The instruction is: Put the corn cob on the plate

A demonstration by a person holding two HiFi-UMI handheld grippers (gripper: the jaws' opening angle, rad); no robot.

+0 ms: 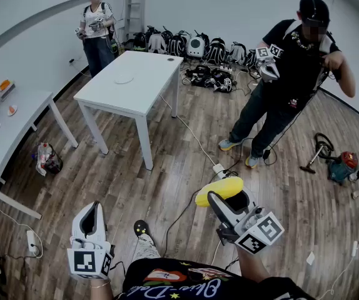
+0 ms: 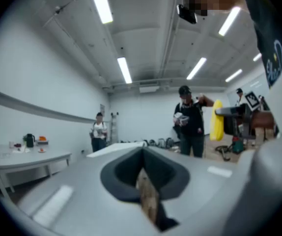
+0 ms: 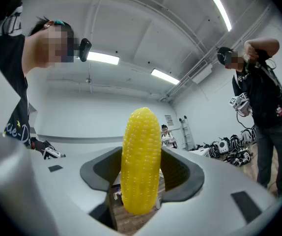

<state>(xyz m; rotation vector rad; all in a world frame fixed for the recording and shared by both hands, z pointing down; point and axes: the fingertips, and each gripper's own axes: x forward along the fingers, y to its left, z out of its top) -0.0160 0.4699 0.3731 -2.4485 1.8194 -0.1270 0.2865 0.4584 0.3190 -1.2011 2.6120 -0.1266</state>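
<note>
Idle left gripper; right gripper carries the corn cob
Left jaws closed, empty; right jaws clamp it mid-length for a secure carry to the plate on the far white surface.

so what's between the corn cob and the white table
Head view: just wooden floor, crossed by a cable running to a power strip. The corn cob sits in the right hand-held gripper.

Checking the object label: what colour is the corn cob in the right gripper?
The corn cob is bright yellow; the right gripper view shows it best.
</note>
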